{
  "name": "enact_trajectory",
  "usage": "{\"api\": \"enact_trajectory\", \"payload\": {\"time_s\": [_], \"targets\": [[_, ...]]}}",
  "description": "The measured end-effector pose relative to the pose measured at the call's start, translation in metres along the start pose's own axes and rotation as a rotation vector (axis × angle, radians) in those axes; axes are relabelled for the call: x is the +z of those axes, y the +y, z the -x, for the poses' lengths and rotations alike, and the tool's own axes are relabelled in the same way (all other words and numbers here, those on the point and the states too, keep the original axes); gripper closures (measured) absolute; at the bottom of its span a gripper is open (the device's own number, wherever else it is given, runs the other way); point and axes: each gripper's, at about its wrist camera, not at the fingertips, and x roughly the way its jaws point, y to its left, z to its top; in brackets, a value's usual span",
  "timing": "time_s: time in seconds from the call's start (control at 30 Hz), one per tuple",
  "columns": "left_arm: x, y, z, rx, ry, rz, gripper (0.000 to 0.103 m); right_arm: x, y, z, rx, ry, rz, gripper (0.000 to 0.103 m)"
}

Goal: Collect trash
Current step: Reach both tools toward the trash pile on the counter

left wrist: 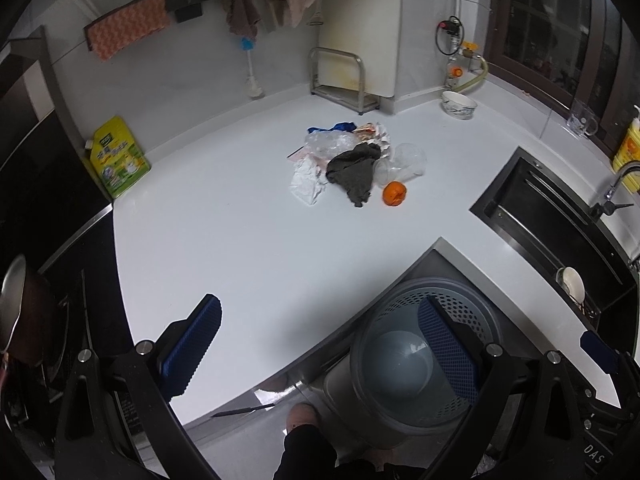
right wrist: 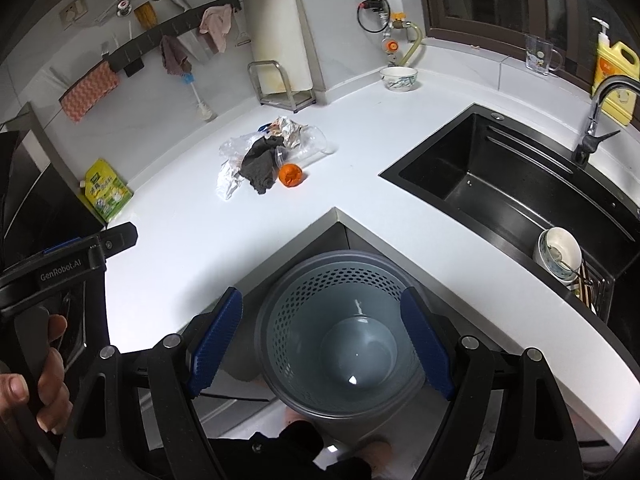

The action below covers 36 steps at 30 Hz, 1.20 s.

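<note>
A heap of trash lies on the white counter (left wrist: 224,240): a dark grey rag (left wrist: 354,172), crumpled white paper (left wrist: 306,184), clear plastic bag (left wrist: 326,142), clear cups (left wrist: 406,162) and an orange peel ball (left wrist: 395,193). The heap also shows in the right wrist view, with the rag (right wrist: 260,164) and the orange (right wrist: 291,175). A grey perforated waste basket (right wrist: 340,336) stands on the floor at the counter's inner corner, empty; it shows in the left wrist view too (left wrist: 424,356). My left gripper (left wrist: 320,328) is open and empty. My right gripper (right wrist: 322,328) is open, above the basket.
A black sink (right wrist: 500,176) with faucet lies right, a bowl (right wrist: 558,254) in its rack. A patterned bowl (right wrist: 399,78), metal rack (right wrist: 282,86), green refill pouch (left wrist: 118,158), yellow soap bottle (right wrist: 614,76) and clear mug (right wrist: 542,54) stand along the walls. A pan (left wrist: 16,308) sits at left.
</note>
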Motion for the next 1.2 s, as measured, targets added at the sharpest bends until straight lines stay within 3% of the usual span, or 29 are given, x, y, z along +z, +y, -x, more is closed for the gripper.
{"api": "enact_trajectory", "payload": {"time_s": [0.27,0.53,0.8,1.2], "targets": [[-0.013,0.027,-0.014,0.059,0.038,0.073,0.006,0.006,-0.011,-0.026,0.051,0.039,0.009,0.025],[0.032,0.049,-0.053,0.061,0.0,0.036,0.006,0.044,0.001,-0.068,0.037,0.029,-0.025,0.025],[0.084,0.056,-0.134,-0.018,0.002,-0.08,0.006,0.086,0.023,-0.132,-0.025,0.031,-0.075,0.025],[0.119,0.07,-0.245,-0.131,0.047,-0.149,0.006,0.129,0.054,-0.245,-0.067,0.044,-0.14,0.025]]}}
